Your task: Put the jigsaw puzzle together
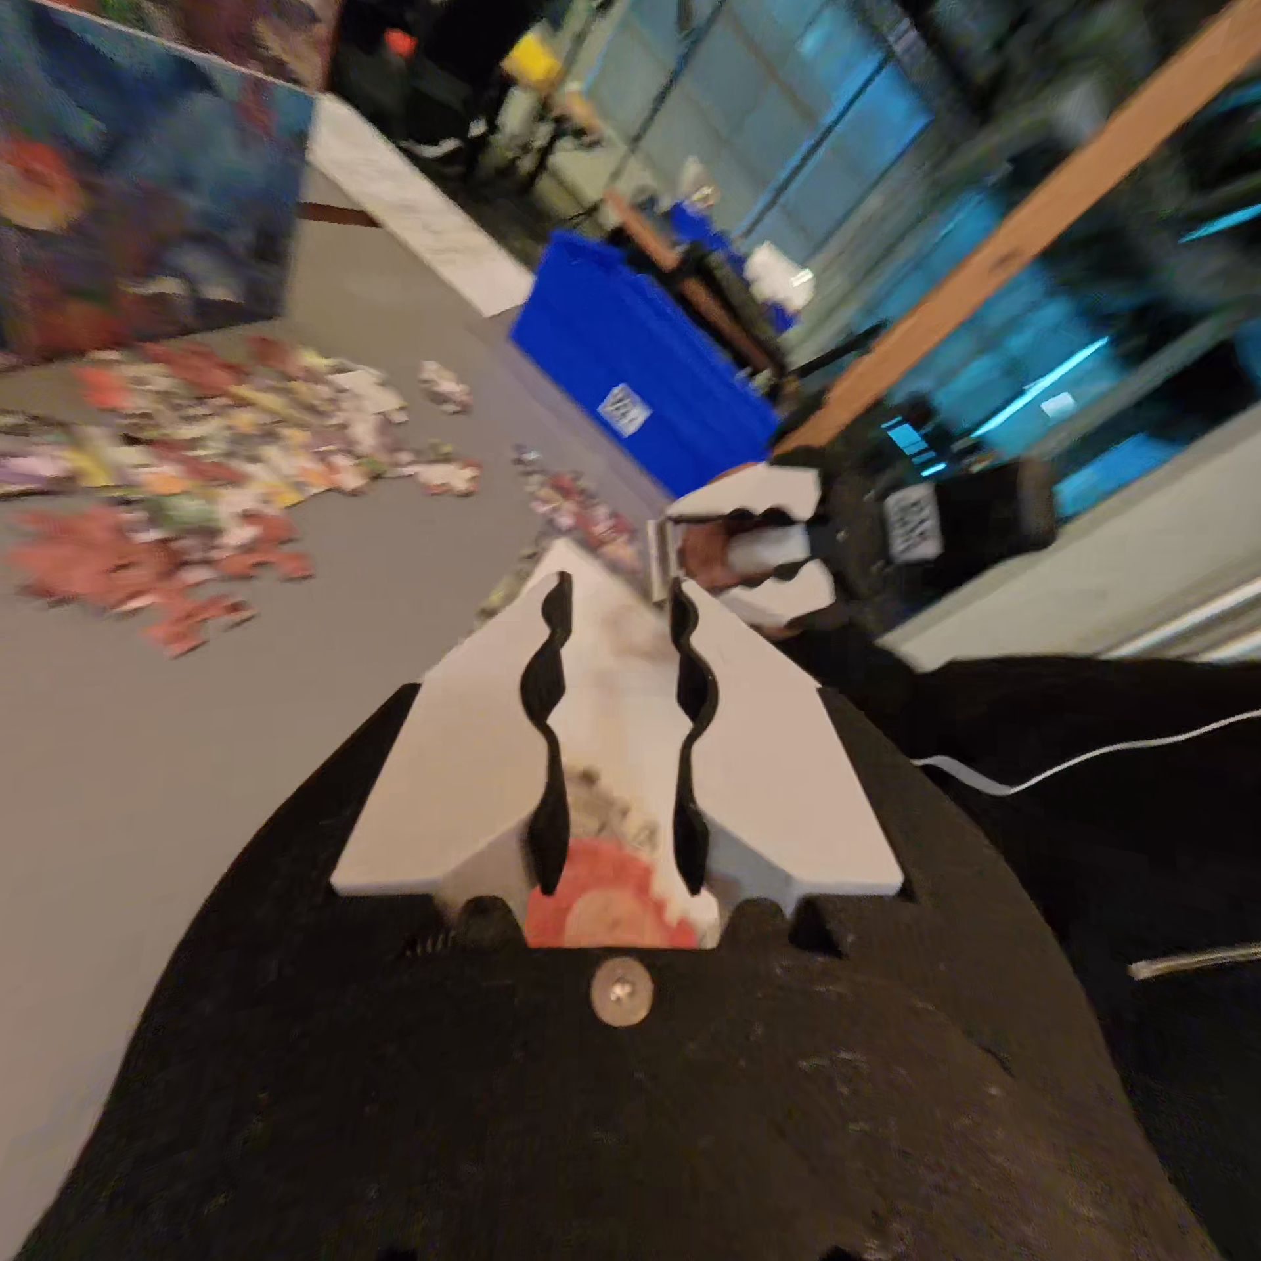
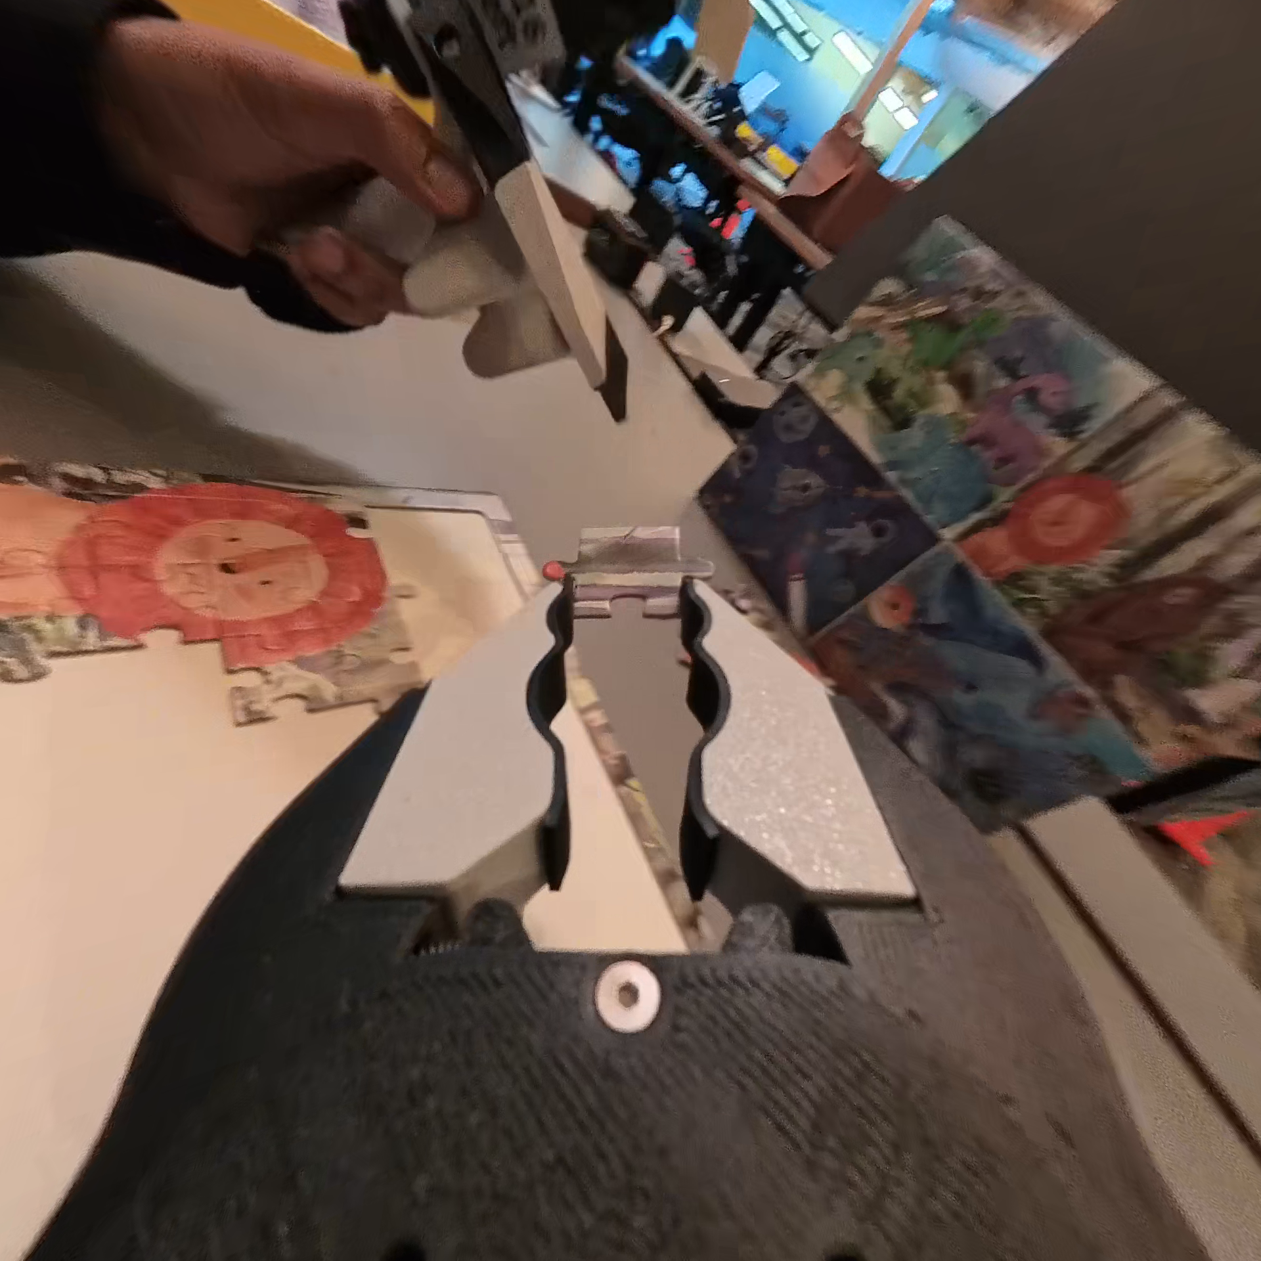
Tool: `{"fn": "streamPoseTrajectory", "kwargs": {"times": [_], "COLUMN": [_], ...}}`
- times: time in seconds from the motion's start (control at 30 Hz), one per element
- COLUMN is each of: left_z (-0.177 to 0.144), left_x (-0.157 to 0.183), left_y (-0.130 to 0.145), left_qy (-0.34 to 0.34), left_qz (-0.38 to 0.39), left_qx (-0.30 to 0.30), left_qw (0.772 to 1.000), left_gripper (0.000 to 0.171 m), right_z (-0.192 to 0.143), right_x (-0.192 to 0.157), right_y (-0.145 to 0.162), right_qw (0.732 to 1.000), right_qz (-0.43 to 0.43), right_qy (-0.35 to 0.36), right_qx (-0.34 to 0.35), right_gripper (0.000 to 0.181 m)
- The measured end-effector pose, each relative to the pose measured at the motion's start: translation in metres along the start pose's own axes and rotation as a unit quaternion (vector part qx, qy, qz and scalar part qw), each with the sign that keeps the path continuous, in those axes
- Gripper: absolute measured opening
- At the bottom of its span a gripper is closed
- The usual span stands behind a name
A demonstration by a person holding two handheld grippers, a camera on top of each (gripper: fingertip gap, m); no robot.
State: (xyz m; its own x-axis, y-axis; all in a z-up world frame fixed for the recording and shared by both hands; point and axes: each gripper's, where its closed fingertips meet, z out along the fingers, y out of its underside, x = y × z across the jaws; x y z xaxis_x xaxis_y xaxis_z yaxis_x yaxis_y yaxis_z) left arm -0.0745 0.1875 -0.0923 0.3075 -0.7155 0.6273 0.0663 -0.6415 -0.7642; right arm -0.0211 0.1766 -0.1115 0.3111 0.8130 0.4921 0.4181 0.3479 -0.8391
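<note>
My right gripper is shut on a grey and purple puzzle piece, held across its width at the fingertips, just right of the white puzzle board's far corner. The partly joined lion picture lies on that board at the left. My left gripper is open and empty, hovering over the board, with the lion showing between its fingers. In the left wrist view the right gripper sits just beyond mine, its piece seen edge-on. The left gripper hangs above the board in the right wrist view.
Several loose puzzle pieces lie spread on the grey table to the left. The upright puzzle box stands behind them and also shows in the right wrist view. A blue bin sits beyond the table edge. A person's hand grips the left tool. My hands' fingertips stand some 6 cm from each other.
</note>
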Motion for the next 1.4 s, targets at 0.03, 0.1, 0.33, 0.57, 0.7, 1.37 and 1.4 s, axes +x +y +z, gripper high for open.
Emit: {"fn": "streamPoseTrajectory", "kwargs": {"times": [0.03, 0.1, 0.33, 0.57, 0.7, 1.37, 1.4], "left_z": [-0.011, -0.032, -0.057, -0.065, -0.062, -0.057, -0.057], "left_x": [-0.007, -0.023, -0.054, -0.062, -0.062, -0.060, -0.060], "left_y": [0.008, 0.027, 0.094, 0.097, 0.103, 0.108, 0.109], "left_qy": [-0.038, -0.111, -0.195, -0.238, -0.220, -0.214, -0.215], "left_qz": [0.027, 0.056, 0.053, 0.116, 0.119, 0.139, 0.138], "left_qx": [-0.018, -0.052, -0.159, -0.162, -0.165, -0.177, -0.179], "left_qw": [0.999, 0.991, 0.966, 0.951, 0.954, 0.951, 0.950], "left_gripper": [0.020, 0.016, 0.006, 0.000, 0.000, 0.000, 0.000], "right_z": [0.007, 0.022, 0.076, 0.096, 0.096, 0.096, 0.095], "right_x": [-0.009, -0.028, -0.073, -0.095, -0.102, -0.099, -0.098], "right_y": [0.002, 0.004, 0.011, 0.012, 0.021, 0.030, 0.029], "right_qw": [1.000, 0.996, 0.969, 0.954, 0.952, 0.941, 0.939], "right_qz": [0.016, 0.045, 0.060, 0.063, 0.052, 0.086, 0.096], "right_qy": [-0.024, -0.077, -0.213, -0.271, -0.279, -0.297, -0.299], "right_qx": [-0.004, -0.017, -0.111, -0.111, -0.115, -0.138, -0.137], "right_gripper": [0.030, 0.030, 0.030, 0.030, 0.030, 0.041, 0.041]}}
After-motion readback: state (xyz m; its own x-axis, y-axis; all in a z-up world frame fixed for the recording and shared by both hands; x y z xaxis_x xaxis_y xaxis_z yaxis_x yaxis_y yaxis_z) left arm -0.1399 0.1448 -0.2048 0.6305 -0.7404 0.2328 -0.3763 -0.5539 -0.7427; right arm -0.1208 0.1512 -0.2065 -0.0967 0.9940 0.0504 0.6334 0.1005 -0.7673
